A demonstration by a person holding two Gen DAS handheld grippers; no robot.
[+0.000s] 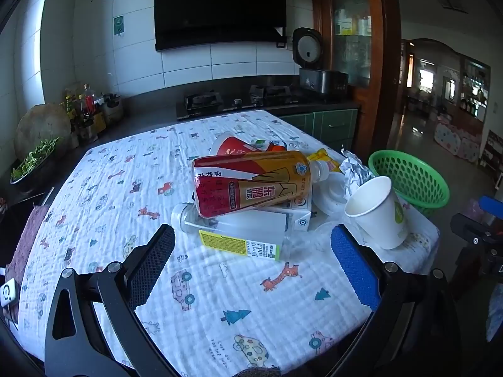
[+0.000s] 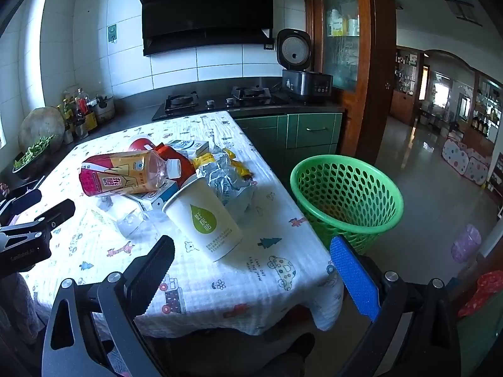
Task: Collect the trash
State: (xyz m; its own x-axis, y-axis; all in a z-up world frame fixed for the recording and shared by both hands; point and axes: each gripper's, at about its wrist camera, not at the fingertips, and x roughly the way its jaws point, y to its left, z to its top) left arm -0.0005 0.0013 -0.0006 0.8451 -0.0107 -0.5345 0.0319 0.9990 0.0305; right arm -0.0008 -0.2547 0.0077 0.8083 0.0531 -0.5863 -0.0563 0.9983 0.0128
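I am seeing the green basket (image 2: 347, 198) standing empty beside the table — nothing collected. The bottle (image 1: 251, 182), paper cup (image 2: 204, 216) and foil (image 2: 220, 176) are lying piled on the cloth. Left gripper (image 1: 253, 260) and right gripper (image 2: 251, 267) are hovering wide, empty.

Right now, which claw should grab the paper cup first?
Probably the right claw: the paper cup lies just ahead of its open jaws, with the green basket beside it. The left claw faces the bottles.
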